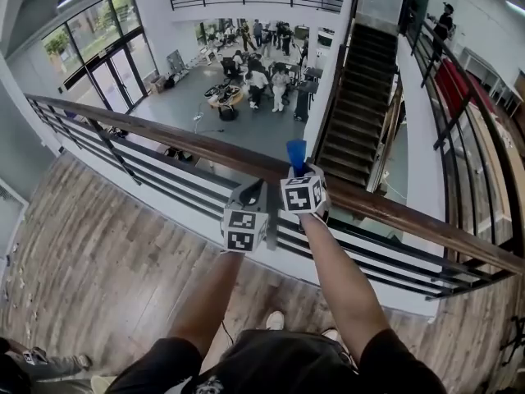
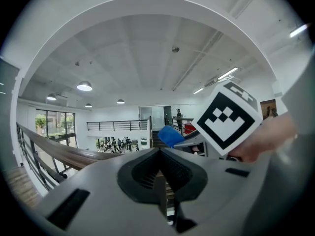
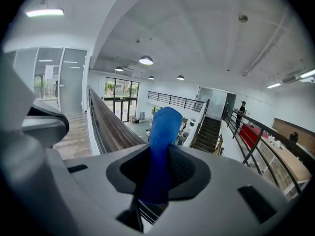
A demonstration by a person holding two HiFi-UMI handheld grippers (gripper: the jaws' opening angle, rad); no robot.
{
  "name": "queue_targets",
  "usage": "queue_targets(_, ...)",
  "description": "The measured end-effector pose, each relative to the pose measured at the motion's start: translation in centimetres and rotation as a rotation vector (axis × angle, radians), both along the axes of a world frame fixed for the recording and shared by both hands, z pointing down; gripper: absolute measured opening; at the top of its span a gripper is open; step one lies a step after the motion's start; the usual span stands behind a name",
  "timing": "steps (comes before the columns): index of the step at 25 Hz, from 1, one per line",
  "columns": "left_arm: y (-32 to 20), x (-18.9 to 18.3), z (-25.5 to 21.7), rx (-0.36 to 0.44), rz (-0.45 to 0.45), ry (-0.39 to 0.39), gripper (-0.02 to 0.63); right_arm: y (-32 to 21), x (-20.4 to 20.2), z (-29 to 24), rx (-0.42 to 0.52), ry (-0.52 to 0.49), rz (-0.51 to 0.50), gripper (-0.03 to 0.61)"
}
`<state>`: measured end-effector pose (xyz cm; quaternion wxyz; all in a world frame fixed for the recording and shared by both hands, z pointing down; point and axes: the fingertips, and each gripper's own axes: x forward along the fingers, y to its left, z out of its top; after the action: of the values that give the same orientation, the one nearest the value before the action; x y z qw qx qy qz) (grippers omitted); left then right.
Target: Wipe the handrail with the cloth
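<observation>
Wood-plank floor point(image 1: 98, 253) runs on my side of the handrail point(image 1: 189, 144). The dark railing bars point(image 1: 156, 175) stand along the floor's edge, directly under the handrail. My shoes point(image 1: 276, 320) rest on the planks just behind the handrail. Far back-left of the handrail there is a dark shape point(image 1: 37, 366) on the planks, not identifiable.

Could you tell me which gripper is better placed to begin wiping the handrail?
The right gripper: its jaws are shut on the blue cloth at the handrail; the left gripper is shut, empty.
</observation>
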<state>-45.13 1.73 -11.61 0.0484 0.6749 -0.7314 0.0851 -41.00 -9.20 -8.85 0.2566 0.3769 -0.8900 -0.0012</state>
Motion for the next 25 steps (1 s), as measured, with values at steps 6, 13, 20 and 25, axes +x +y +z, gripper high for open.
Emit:
queue_targets(6, -0.4, 1.1, 0.4, -0.006, 0.006, 0.005, 0.003, -0.3, 2.4, 0.4, -0.006, 0.029, 0.019, 0.103)
queue_targets(13, -1.0, 4.7, 1.7, -0.023, 0.046, 0.025, 0.005, -0.8, 7.3, 0.5, -0.032, 0.037, 0.065, 0.103)
queue_targets(20, -2.1, 8.9, 1.6, -0.025, 0.096, -0.010, 0.005, -1.5, 13.0, 0.9, -0.021, 0.052, 0.121, 0.103)
queue_targets(25, -2.8, 12.3, 1.2, -0.027, 0.131, -0.007, 0.003, -1.5, 17.2, 0.8, -0.025, 0.055, 0.151, 0.103)
